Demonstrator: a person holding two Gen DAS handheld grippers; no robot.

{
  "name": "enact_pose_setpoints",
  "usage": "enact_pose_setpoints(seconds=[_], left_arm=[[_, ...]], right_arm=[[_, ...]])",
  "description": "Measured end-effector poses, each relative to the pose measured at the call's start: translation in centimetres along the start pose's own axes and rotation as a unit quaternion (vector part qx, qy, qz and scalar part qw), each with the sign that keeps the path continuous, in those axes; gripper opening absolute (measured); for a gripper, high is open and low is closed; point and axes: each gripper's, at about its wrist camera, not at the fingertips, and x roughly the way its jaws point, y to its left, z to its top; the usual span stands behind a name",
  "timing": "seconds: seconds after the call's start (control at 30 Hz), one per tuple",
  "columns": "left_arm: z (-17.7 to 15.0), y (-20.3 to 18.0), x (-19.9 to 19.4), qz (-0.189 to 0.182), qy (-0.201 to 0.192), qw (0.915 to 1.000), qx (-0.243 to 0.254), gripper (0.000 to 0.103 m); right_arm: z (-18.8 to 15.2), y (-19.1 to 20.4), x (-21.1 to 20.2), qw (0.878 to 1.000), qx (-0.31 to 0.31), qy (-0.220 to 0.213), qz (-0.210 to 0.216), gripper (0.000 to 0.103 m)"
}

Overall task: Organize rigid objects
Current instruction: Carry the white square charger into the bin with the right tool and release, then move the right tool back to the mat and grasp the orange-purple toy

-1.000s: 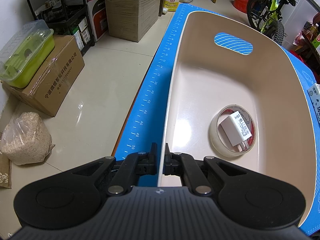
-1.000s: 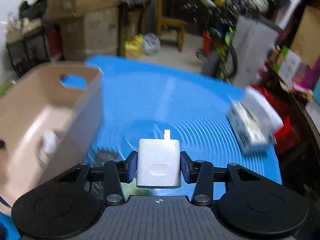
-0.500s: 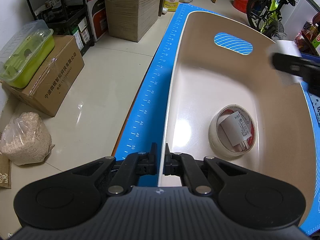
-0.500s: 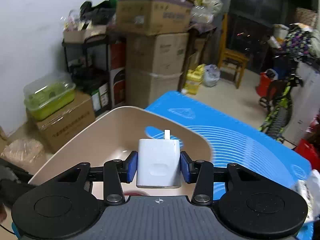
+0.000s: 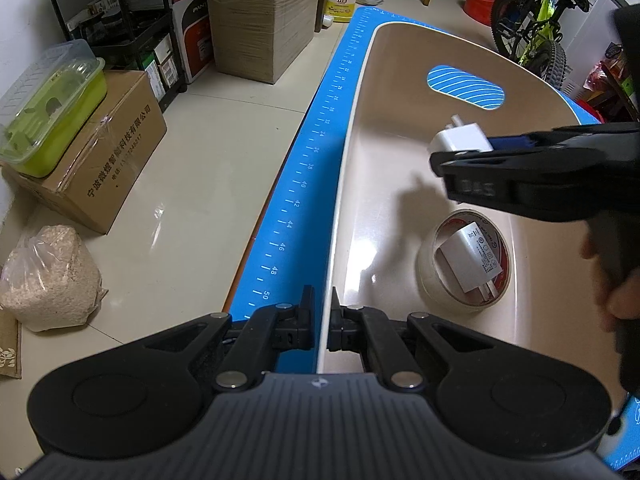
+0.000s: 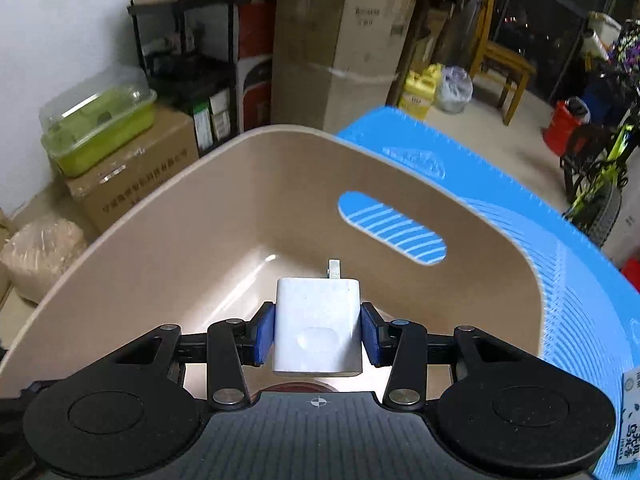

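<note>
A beige plastic bin (image 5: 400, 92) (image 6: 180, 216) with a slot handle stands on the blue mat (image 5: 296, 200) (image 6: 580, 248). My left gripper (image 5: 323, 322) is shut on the bin's near rim. Inside the bin lies a tape roll (image 5: 464, 264) with a white charger (image 5: 470, 256) resting in its hole. My right gripper (image 6: 318, 330) is shut on a second white charger (image 6: 318, 328) and holds it above the bin's inside, prongs forward. In the left wrist view this charger (image 5: 460, 140) hangs over the bin's middle, clear of the floor of the bin.
A labelled packet (image 6: 634, 428) lies on the mat at the right. Off the table's left side stand cardboard boxes (image 5: 100, 152), a green lidded container (image 5: 48, 120), a sack of grain (image 5: 48, 276) and a black shelf (image 5: 120, 32). A bicycle (image 5: 536, 36) stands at the back right.
My right gripper has carried the white charger from over the mat to above the inside of the bin. My left gripper has stayed clamped on the rim.
</note>
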Motion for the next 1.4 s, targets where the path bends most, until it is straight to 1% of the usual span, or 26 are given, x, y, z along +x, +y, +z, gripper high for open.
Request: enact_pose_setpoints(seconds=[0.23, 0.37, 0.53, 0.57, 0.63, 0.8, 1.03, 1.17, 1.27, 1.33, 1.4], left_arm=[[0.0, -0.1, 0.0, 0.0, 0.0, 1.0, 0.0, 0.006], [0.0, -0.3, 0.1, 0.002, 0.0, 1.0, 0.001, 0.006], [0.0, -0.5, 0.1, 0.004, 0.0, 1.0, 0.002, 0.006], [0.0, -0.5, 0.2, 0.003, 0.0, 1.0, 0.002, 0.006], [0.0, -0.5, 0.2, 0.004, 0.0, 1.0, 0.002, 0.006], [-0.1, -0.4, 0.1, 0.005, 0.0, 1.0, 0.004, 0.006], [0.0, -0.3, 0.0, 0.006, 0.001, 1.0, 0.004, 0.006], [0.0, -0.2, 0.1, 0.004, 0.001, 1.0, 0.004, 0.006], [0.1, -0.2, 0.1, 0.003, 0.001, 1.0, 0.001, 0.006], [0.0, -0.4, 0.1, 0.006, 0.001, 1.0, 0.005, 0.006], [0.1, -0.4, 0.1, 0.007, 0.001, 1.0, 0.006, 0.006]], right_arm=[[-0.5, -0.6, 2.9, 0.999, 0.023, 0.031, -0.007, 0.049], [-0.5, -0.6, 3.6, 0.998, 0.027, 0.052, -0.008, 0.049], [-0.5, -0.7, 3.4, 0.998, 0.035, 0.056, -0.012, 0.051], [-0.6, -0.7, 3.4, 0.998, 0.037, 0.056, -0.012, 0.059], [-0.7, -0.8, 3.1, 0.998, 0.042, 0.055, -0.014, 0.065], [-0.6, -1.4, 1.0, 0.998, 0.057, 0.024, -0.007, 0.068], [-1.4, -3.7, -5.5, 0.995, 0.08, -0.052, -0.005, 0.073], [-2.7, -5.4, -9.1, 0.992, 0.087, -0.092, -0.024, 0.074], [-4.3, -7.2, -11.5, 0.988, 0.096, -0.113, -0.047, 0.075], [-5.3, -8.6, -12.6, 0.985, 0.108, -0.115, -0.062, 0.076], [-6.6, -10.1, -13.4, 0.983, 0.125, -0.108, -0.075, 0.076]])
